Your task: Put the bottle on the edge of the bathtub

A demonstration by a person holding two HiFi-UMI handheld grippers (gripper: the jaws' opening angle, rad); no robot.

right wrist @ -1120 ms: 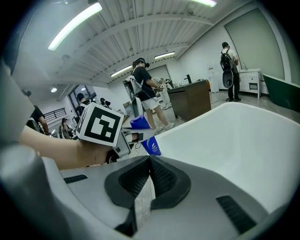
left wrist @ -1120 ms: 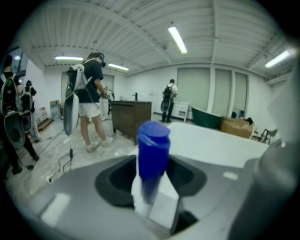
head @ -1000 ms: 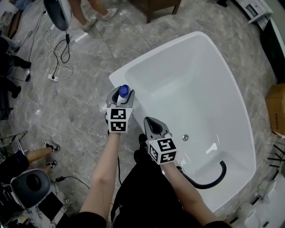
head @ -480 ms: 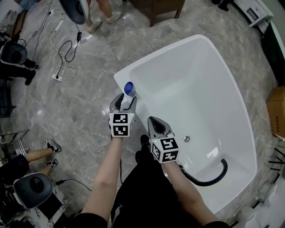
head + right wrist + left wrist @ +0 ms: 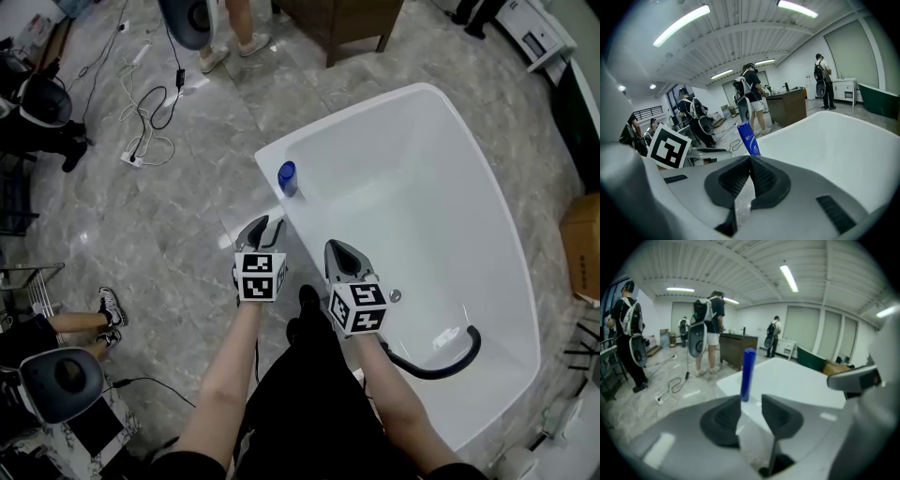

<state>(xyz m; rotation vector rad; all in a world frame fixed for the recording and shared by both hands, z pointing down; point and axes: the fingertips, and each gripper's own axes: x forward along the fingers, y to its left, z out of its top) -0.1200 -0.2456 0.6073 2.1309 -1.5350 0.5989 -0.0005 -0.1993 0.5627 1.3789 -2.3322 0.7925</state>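
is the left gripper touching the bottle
Apart. The head view shows a clear gap between the left gripper and the bottle; its jaws have just been closing, with nothing between them.

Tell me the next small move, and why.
Probably draw the left tongs back toward you: the bottle stands upright on the tub rim, apart from them; their jaws have just been closing with nothing between.
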